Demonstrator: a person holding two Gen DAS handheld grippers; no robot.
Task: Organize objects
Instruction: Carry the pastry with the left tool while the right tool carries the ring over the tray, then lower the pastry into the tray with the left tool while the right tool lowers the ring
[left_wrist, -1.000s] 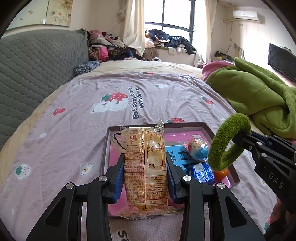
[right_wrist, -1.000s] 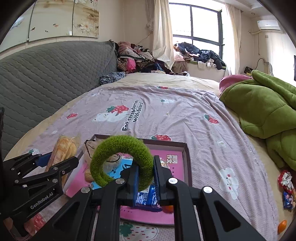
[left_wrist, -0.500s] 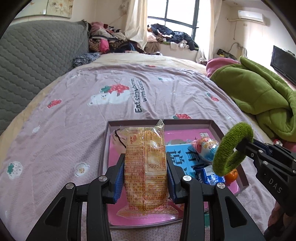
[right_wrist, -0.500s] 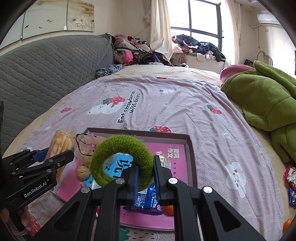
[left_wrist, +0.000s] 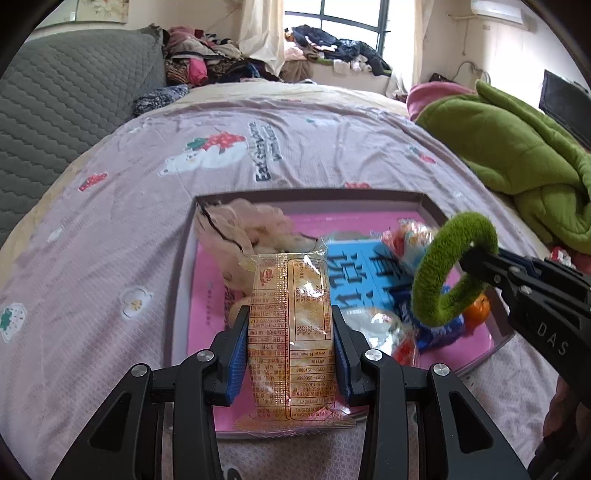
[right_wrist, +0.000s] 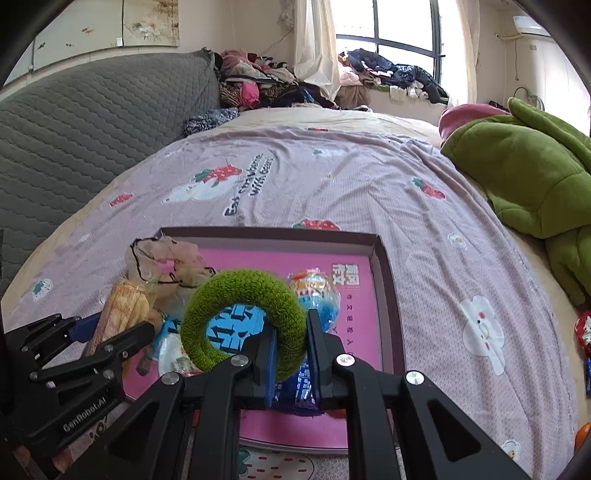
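Observation:
A shallow box with a pink floor and dark rim (left_wrist: 424, 201) (right_wrist: 384, 258) lies on the bed. My left gripper (left_wrist: 290, 328) is shut on an orange snack packet (left_wrist: 291, 332), held over the box's near left part; the packet also shows in the right wrist view (right_wrist: 122, 306). My right gripper (right_wrist: 290, 343) is shut on a fuzzy green ring (right_wrist: 243, 317), held over the box's near right side; the ring also shows in the left wrist view (left_wrist: 450, 269). In the box lie a pink fabric pouch (left_wrist: 243, 229), a blue card (left_wrist: 358, 273), wrapped sweets (left_wrist: 413, 232) and an orange ball (left_wrist: 476, 310).
The bed has a lilac strawberry-print sheet (left_wrist: 258, 147). A green blanket (left_wrist: 517, 147) is heaped at the right. A grey quilted headboard (right_wrist: 92, 122) runs along the left. Clothes (right_wrist: 258, 85) are piled at the far end. Small wrapped items (right_wrist: 583, 328) lie at the bed's right edge.
Both grippers have moved forward and down over the box with their loads still held. The box and its contents now look closer and larger.

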